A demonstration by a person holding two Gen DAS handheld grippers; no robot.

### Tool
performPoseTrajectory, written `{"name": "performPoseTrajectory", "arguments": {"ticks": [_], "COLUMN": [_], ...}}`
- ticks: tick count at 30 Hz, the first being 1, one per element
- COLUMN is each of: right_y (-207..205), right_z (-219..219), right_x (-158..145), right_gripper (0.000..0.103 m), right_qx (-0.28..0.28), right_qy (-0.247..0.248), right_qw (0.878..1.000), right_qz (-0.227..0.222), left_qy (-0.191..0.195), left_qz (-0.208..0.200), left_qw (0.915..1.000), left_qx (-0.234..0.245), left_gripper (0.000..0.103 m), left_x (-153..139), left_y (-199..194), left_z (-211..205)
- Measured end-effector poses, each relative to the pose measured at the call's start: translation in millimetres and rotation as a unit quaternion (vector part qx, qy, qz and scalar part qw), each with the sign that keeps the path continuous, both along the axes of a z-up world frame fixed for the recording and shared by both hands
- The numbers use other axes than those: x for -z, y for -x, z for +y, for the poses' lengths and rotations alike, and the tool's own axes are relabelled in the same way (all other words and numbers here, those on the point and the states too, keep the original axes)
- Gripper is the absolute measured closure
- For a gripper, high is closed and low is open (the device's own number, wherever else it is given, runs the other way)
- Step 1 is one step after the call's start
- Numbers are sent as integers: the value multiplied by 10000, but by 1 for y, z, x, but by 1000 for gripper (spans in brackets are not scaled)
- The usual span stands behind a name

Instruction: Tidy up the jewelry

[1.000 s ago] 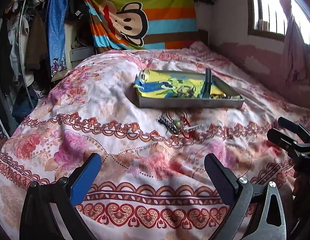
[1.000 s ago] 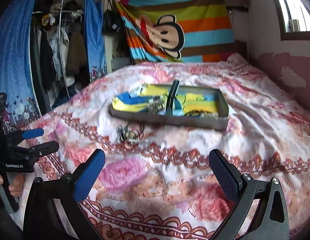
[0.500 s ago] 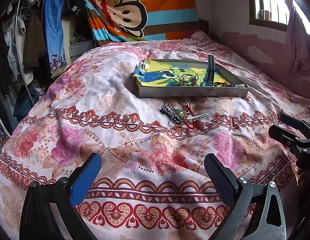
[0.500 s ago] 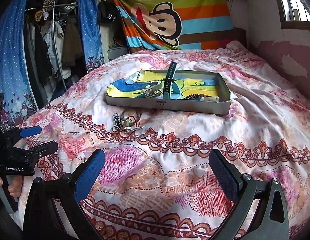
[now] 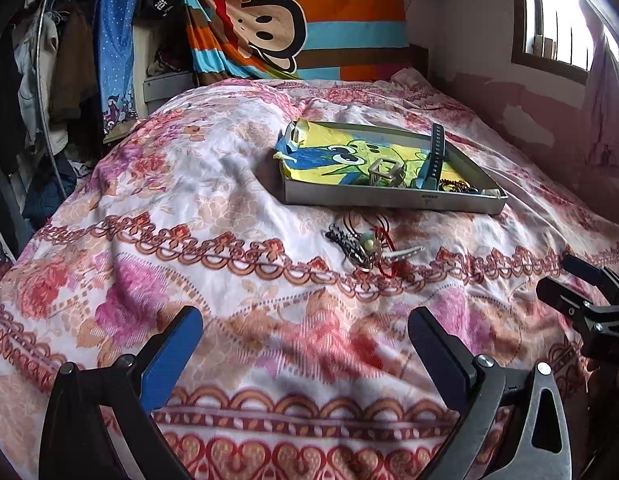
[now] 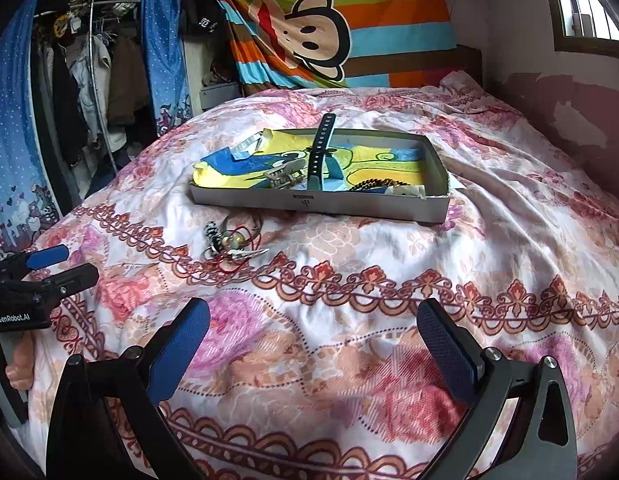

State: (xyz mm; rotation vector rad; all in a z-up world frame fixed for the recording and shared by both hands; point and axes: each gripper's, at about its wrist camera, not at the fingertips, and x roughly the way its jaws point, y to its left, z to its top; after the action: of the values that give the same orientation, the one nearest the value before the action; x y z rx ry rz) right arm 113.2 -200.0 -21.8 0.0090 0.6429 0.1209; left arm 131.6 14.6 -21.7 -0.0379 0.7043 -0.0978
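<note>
While both tools hang above the flowered bedspread (image 5: 213, 184), the left gripper (image 5: 305, 340) has its blue-padded fingers spread wide with nothing between them, and the right gripper (image 6: 313, 332) is spread just as wide and equally bare. Ahead of the left gripper's tips, a little toward its right finger, lies a tangle of jewelry (image 5: 369, 246) on the spread: a black-and-white beaded piece, a green bead, red cord and a pale clip. From the right gripper the same tangle (image 6: 229, 242) sits ahead and off toward its left finger. Just beyond the tangle, apart from it, rests a shallow grey tray (image 5: 389, 202) lined with a yellow-and-blue cartoon sheet. In it are a dark watch strap (image 5: 436, 148) leaning up over the far rim, a pale claw hair clip (image 6: 285, 174), and what seems to be a string of dark beads (image 6: 373, 184) near the tray's right end, though it is small and hard to make out. Each gripper shows at the edge of the other's view, both near the foot of the bed. A striped monkey blanket (image 6: 333, 28) hangs far behind the tray.
</note>
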Motion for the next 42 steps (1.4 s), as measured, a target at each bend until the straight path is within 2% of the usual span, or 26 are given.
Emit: {"name": "performPoseTrajectory", "arguments": {"ticks": [6, 13, 17, 20, 27, 33, 42], "right_y": [-22, -54, -73, -83, -93, -93, -96], "right_z": [3, 2, 4, 5, 0, 1, 2], "right_x": [-2, 2, 13, 22, 36, 39, 41], "right_gripper": [1, 1, 1, 1, 2, 1, 2], "right_qx": [-177, -627, -941, -970, -920, -930, -959], "right_qy": [247, 603, 727, 834, 714, 791, 820], "right_qw": [9995, 9962, 9928, 9913, 9918, 9910, 9903], "right_qz": [55, -33, 144, 298, 528, 553, 588], "left_qy": [111, 349, 351, 343, 347, 343, 355], "left_qz": [138, 571, 768, 858, 932, 933, 996], "left_qw": [9998, 9970, 9949, 9939, 9916, 9910, 9899], "left_qx": [57, 395, 548, 604, 831, 899, 941], "left_gripper": [0, 0, 0, 0, 4, 8, 8], "left_x": [-1, 8, 17, 25, 35, 37, 41], "left_y": [-29, -69, -87, -95, -101, -102, -107], "left_z": [0, 0, -5, -10, -18, -20, -25]}}
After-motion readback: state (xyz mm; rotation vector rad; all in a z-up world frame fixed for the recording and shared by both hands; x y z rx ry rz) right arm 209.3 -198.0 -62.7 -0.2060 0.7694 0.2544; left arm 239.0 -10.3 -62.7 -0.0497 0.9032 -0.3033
